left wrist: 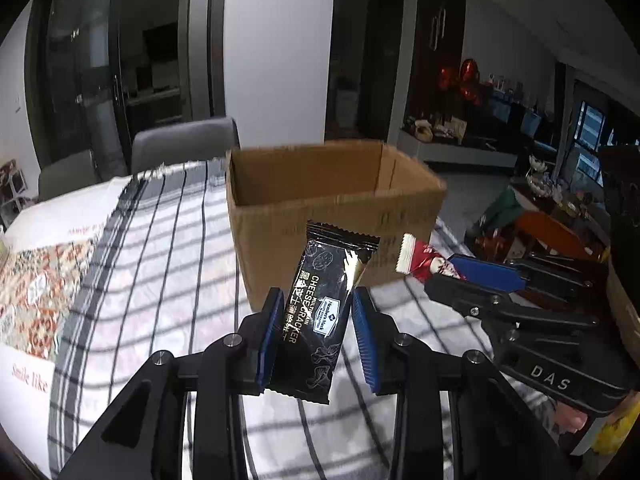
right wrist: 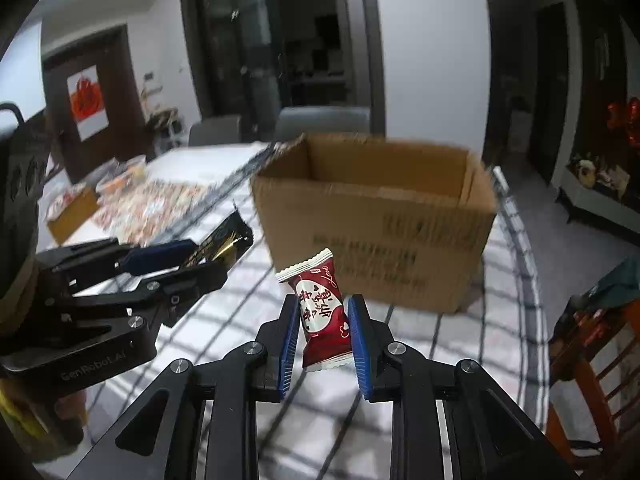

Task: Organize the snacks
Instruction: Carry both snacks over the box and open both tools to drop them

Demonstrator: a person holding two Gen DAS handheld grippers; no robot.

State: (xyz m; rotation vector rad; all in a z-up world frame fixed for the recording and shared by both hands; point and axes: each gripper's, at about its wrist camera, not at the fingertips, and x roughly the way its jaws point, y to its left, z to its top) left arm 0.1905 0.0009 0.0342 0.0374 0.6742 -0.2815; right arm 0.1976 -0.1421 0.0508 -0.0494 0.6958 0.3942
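A black cheese cracker packet is clamped upright between the blue fingers of the left gripper, while a red candy wrapper is pinched between the narrowly spaced fingers of the right gripper. Both snacks are held above the checked tablecloth on the table, just before an open cardboard box. Grey chairs are seen beyond the table.

Black cracker packet, red-and-white candy wrapper, brown box, checked tablecloth
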